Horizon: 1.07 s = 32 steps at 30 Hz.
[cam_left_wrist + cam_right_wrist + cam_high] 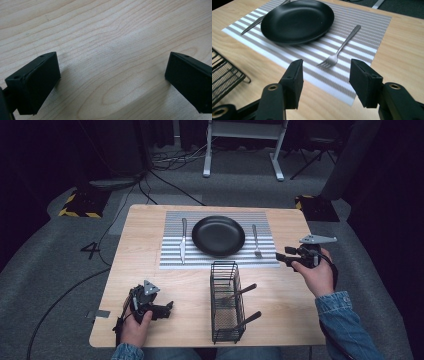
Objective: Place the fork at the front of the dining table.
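1. The table (pixel 150 270) is pale wood with a wavy grain.
2. The placemat (pixel 170 260) at its 12 o'clock side carries fine grey and white stripes.
3. The plate (pixel 218 235) on the placemat is plain black.
4. The knife (pixel 183 240) at the plate's 9 o'clock and the fork (pixel 256 240) at its 3 o'clock are silver.
5. The wire basket (pixel 225 302) at the table's 6 o'clock side is black.
6. Both sleeves (pixel 345 320) are blue denim.

black plate (pixel 218 235) on striped placemat (pixel 172 262), knife (pixel 183 240) left, fork (pixel 256 240) right, wire basket (pixel 226 302) nearer.
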Motion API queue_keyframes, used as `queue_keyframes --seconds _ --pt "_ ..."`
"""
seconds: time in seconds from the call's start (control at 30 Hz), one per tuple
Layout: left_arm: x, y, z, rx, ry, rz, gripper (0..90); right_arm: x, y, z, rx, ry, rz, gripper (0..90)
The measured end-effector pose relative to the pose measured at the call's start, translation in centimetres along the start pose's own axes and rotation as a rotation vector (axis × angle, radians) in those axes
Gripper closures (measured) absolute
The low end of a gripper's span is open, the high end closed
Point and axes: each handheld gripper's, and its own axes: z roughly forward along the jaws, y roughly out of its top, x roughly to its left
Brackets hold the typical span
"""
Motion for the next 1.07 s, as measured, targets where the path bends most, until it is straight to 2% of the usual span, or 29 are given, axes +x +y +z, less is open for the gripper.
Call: queue_keyframes --seconds 0.23,0.5,0.67,1.0,1.07 --pt "0.0 0.0 0.0 0.0 0.001 0.0 0.0 0.4 -2.2 -2.1 0.003 0.011 0.01 43.2" --pt "0.0 0.0 0.0 0.0 0.0 0.0 0.0 0.8 -6.2 -3.3 0.028 -0.005 0.042 41.9" --pt "0.0 0.0 0.0 0.0 0.0 0.0 0.0 1.0 -8.6 -3.1 0.043 -0.019 0.064 41.6" --pt "0.0 0.0 0.0 0.0 0.001 0.0 0.0 1.5 -12.7 -1.4 0.095 -0.066 0.042 41.1" --pt "0.0 0.0 0.0 0.0 0.002 0.0 0.0 1.6 -13.1 -1.3 0.07 -0.074 0.034 39.0"
